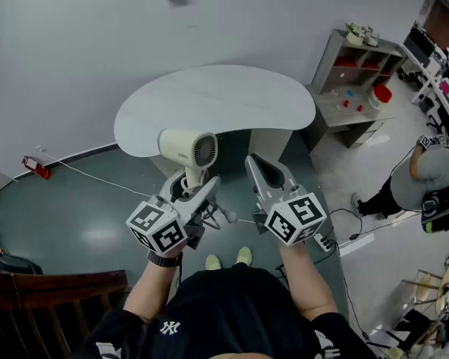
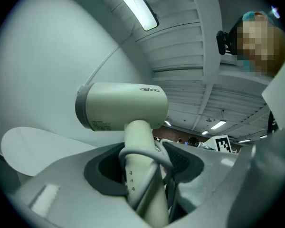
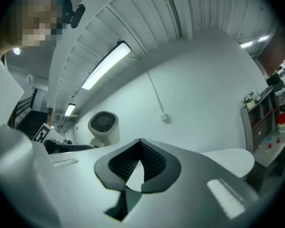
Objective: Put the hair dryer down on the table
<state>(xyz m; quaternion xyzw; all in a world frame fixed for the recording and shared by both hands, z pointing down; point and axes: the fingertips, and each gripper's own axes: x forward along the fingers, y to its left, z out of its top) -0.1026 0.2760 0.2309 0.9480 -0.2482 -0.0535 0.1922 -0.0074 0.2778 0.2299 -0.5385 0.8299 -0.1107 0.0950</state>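
Cream matte hair dryer (image 1: pixel 181 148), cylindrical barrel, clamped in left gripper (image 1: pixel 195 191).

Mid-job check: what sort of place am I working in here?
Probably a lab or workshop room, not a home: a bare white table against a plain wall, an open grey shelf unit holding bottles, and cables trailing across the floor.

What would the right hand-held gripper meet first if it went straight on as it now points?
Likely the white table, with nothing before it; tilted upward, the right hand-held gripper might instead pass over to the wall.
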